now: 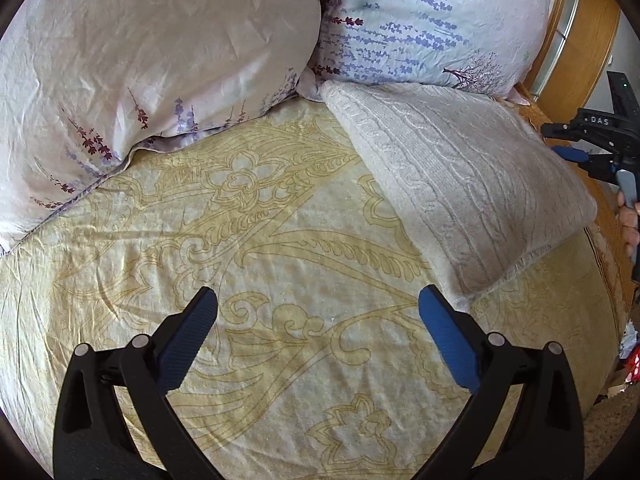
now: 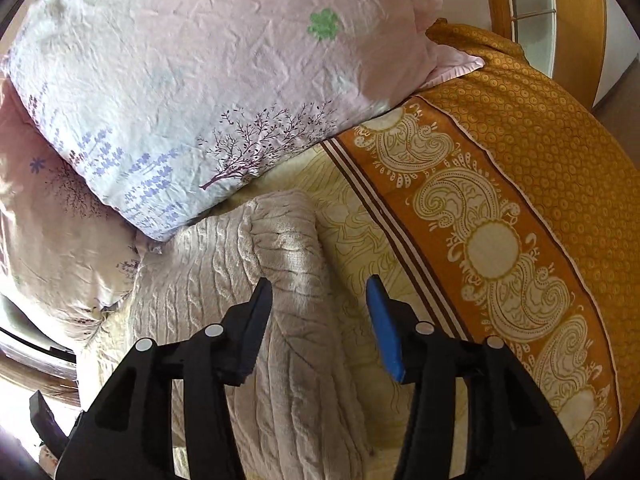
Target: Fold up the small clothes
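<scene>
Hand-held gripper, left (image 1: 318,300): released, jaws spread wide, nothing between them; hovering over bare bedspread, tilted downward.
Hand-held gripper, right (image 2: 320,292): released, jaws partly apart, no pad pressing on cloth; left finger over the knit garment, right blue pad over the bedspread just beside it. Seen also at the far right edge of the left wrist view, with part of a hand (image 1: 630,220) behind it.
Knit garment (image 1: 460,184): cream cable-knit piece, folded into a rough rectangle, lying flat on the bed's right side; far corner touching the pillows, near corner just beside the left gripper's right finger.
Garment from right wrist view (image 2: 288,320): long folded edge running away from the camera, directly under the jaws.
Bedspread (image 1: 280,248): pale yellow with ornamental line pattern, lightly wrinkled.
Pillows: two, floral print, at the far end; left one (image 1: 160,60) pinkish, right one (image 1: 432,28) with purple sprigs.
Orange blanket (image 2: 520,168): paisley border, right of the garment, along the bed's edge.
Headboard (image 1: 580,40): wooden, far right.
</scene>
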### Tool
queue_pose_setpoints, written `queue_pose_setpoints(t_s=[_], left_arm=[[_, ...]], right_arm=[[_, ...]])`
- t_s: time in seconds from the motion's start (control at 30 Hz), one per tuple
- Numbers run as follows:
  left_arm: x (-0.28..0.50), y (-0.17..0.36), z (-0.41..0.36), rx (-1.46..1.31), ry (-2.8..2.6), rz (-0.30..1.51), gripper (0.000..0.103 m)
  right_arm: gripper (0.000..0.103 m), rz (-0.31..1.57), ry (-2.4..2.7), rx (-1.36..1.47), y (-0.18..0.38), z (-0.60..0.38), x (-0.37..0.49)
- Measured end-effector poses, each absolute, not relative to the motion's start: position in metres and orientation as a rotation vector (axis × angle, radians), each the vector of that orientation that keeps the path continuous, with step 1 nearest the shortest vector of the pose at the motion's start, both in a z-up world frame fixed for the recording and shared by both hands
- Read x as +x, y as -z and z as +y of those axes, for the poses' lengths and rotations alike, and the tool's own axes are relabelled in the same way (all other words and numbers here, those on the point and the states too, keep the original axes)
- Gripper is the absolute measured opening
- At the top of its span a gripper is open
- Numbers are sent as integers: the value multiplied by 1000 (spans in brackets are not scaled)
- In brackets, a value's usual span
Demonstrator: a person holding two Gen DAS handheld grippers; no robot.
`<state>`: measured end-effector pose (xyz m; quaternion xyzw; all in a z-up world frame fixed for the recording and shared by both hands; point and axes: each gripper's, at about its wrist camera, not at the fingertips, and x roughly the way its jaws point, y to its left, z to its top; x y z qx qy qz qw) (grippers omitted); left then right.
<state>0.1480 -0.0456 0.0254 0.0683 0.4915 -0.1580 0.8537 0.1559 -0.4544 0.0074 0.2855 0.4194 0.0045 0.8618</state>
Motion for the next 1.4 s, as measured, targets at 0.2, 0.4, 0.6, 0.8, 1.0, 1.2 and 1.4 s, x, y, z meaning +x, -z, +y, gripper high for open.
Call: queue_pose_setpoints(t_s=[0.2, 0.4, 0.6, 0.8, 1.0, 1.2, 1.4], left_arm=[[144, -26, -51, 157, 340, 1034, 101], [139, -27, -62, 188, 367, 1028, 101], [133, -27, -71, 233, 373, 1020, 101], [128, -29, -75, 260, 360, 992, 101], [119, -37, -82, 243, 448, 930, 101], [112, -21, -104, 347, 482, 920, 101], [116, -8, -117, 418, 433, 877, 99]], right_arm=[[54, 919, -52, 661, 3, -455, 125], [54, 953, -80, 671, 14, -444, 111], [50, 950, -135, 674, 18, -434, 106], [20, 887, -115, 656, 9, -433, 102], [18, 880, -85, 614, -2, -437, 99], [18, 943, -64, 668, 25, -438, 104], [19, 949, -76, 697, 28, -441, 105]])
